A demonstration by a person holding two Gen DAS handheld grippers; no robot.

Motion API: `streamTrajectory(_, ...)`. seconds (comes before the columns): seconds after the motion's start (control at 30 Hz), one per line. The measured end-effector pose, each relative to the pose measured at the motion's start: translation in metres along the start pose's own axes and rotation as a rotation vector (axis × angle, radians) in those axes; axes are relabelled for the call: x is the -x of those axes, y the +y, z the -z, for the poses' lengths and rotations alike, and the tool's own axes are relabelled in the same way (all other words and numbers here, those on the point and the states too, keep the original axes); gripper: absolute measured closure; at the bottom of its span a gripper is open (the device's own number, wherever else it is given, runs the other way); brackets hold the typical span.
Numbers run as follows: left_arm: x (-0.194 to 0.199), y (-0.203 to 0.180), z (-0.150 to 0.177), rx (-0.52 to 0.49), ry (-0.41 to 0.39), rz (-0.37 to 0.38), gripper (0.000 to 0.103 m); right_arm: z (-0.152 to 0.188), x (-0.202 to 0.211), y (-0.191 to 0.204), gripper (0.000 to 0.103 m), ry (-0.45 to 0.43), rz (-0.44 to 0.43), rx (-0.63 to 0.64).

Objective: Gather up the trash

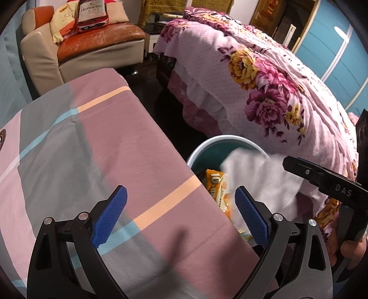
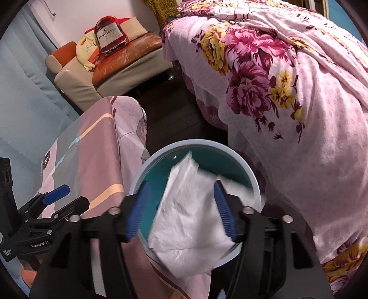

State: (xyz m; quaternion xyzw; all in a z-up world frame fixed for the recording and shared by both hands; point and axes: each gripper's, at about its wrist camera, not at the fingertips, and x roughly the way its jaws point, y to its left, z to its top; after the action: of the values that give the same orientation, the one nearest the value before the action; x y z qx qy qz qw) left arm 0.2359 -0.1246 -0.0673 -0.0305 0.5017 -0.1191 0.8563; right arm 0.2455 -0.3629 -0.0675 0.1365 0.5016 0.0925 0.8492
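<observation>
A white crumpled tissue (image 2: 191, 214) hangs blurred over the round trash bin (image 2: 243, 168), between the spread fingers of my right gripper (image 2: 181, 207), which is open and not pinching it. In the left wrist view the tissue (image 1: 260, 174) is above the bin (image 1: 197, 151), which holds an orange snack wrapper (image 1: 217, 186). My left gripper (image 1: 181, 214) is open and empty above the edge of the table with the pink striped cloth (image 1: 92, 149). The right gripper's finger (image 1: 322, 177) reaches in from the right.
A bed with a pink floral cover (image 1: 264, 87) stands right of the bin. An armchair (image 1: 92, 46) with a Hennessy-printed cushion (image 1: 92, 13) is at the back. Dark floor (image 2: 174, 115) lies between table and bed. My left gripper (image 2: 57, 195) shows at the left of the right wrist view.
</observation>
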Motion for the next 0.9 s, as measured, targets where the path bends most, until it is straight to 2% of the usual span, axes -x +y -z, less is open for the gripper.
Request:
streamTrajectory(0.03,0.000,0.001,0.000,0.002,-0.001,-0.003,0.008,0.000,0.001,0.000,0.030,-0.001,0.002,-0.001)
streamTrajectory(0.1,0.001,0.003,0.000,0.005,0.000,-0.005,0.007,0.000,0.002,0.003,0.026,0.001,0.004,0.008)
streamTrajectory(0.17,0.003,0.004,0.001,0.010,-0.001,-0.002,0.007,0.001,0.002,0.005,0.016,0.014,0.001,0.014)
streamTrajectory(0.23,0.006,0.006,0.003,0.013,-0.004,-0.004,0.007,0.002,0.005,0.007,0.015,0.012,0.004,0.022)
streamTrajectory(0.33,0.013,0.006,0.005,0.011,-0.016,-0.009,0.007,0.005,0.010,0.009,0.007,0.015,0.029,0.039)
streamTrajectory(0.67,0.053,0.000,0.013,0.017,-0.076,-0.017,0.004,0.023,0.047,0.017,0.007,-0.010,0.084,0.083)
streamTrajectory(0.9,0.075,-0.007,0.026,0.025,-0.079,-0.026,0.004,0.045,0.078,0.029,0.007,-0.032,0.077,0.133)
